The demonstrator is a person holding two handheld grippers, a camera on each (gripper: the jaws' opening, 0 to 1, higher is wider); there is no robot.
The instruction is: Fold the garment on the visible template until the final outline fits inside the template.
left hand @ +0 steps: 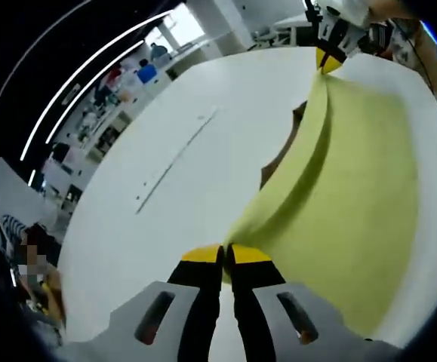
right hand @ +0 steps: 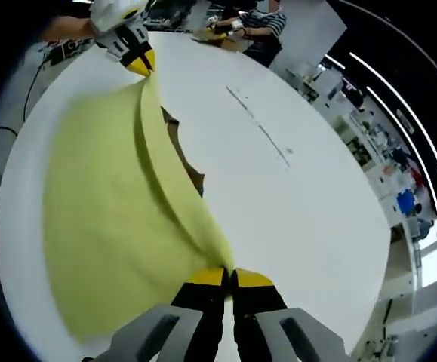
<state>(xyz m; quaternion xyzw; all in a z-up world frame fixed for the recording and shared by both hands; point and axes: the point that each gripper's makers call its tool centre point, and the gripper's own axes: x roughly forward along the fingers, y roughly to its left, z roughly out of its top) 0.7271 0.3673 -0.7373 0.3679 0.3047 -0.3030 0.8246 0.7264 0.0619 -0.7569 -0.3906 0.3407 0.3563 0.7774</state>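
The yellow-green garment lies spread on the white tabletop, filling the right half of the left gripper view and the left half of the right gripper view. Both grippers hold one edge of it, stretched between them into a raised ridge. The left gripper has its jaws clenched on the cloth at lower centre of its own view, and it also shows at the upper left of the right gripper view. The right gripper is likewise clamped on the fabric at lower centre of its view, and appears at the top right of the left gripper view.

Under the lifted edge a brown patch shows (probably the template, though too little is exposed to be sure).

This looks like a fold in mid-course: one edge raised and about to be carried over. The next move calls for both grippers travelling together across the cloth, keeping the edge taut and level, then laying it down so the outline sits within the brown area.
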